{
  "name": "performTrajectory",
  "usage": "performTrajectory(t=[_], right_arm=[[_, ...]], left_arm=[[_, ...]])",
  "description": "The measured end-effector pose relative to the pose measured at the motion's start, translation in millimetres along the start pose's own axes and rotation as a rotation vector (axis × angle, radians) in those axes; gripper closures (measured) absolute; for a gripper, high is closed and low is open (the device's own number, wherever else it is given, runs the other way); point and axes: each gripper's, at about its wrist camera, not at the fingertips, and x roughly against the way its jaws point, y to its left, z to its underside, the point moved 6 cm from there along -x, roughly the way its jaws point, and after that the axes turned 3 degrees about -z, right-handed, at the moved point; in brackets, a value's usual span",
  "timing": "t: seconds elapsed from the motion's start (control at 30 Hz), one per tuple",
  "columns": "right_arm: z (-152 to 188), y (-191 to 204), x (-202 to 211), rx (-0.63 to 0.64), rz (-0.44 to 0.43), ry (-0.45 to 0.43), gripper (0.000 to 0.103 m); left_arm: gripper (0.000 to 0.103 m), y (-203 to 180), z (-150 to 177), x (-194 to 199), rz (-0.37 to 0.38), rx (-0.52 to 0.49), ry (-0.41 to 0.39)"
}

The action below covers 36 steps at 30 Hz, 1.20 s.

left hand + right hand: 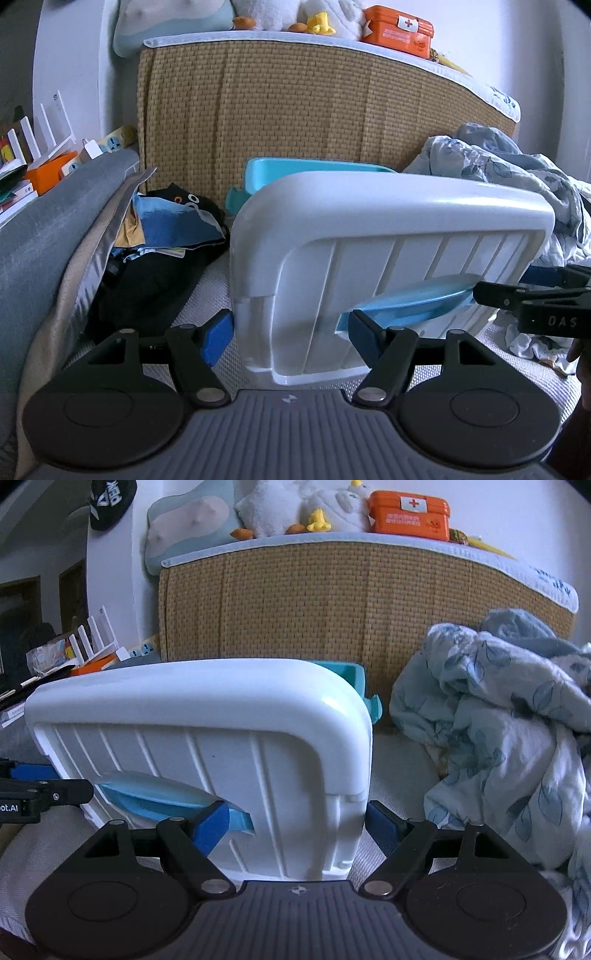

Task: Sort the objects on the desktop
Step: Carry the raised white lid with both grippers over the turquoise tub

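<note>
A white plastic basket [388, 236] with a ribbed wall and a blue handle [413, 299] stands close in front of both cameras. My left gripper [290, 334] is shut on the basket's left corner, one blue pad outside the wall and one in the handle opening. My right gripper [299, 825] is shut on the basket's [207, 723] right corner the same way, its left pad by the blue handle [170, 797]. The right gripper's body shows at the right edge of the left wrist view. A teal container [314, 171] sits behind the basket, mostly hidden.
A woven rattan headboard [314, 110] rises behind, with plush toys and an orange first-aid box [397, 31] on top. Crumpled floral bedding [498, 709] lies right. Dark clothes [162, 251] and a grey cushion [48, 240] lie left. Books and an orange box [48, 173] stand far left.
</note>
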Motion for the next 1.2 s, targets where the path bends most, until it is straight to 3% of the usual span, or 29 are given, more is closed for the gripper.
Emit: performTrajectory(t=[0.63, 1.2], right_arm=[[-36, 1, -12, 0.004, 0.006, -0.063, 0.019], [-72, -19, -37, -0.024, 0.026, -0.084, 0.018]], left_arm=[[0.033, 7, -36, -16, -0.011, 0.013, -0.044], [0.033, -3, -88, -45, -0.023, -0.030, -0.097]])
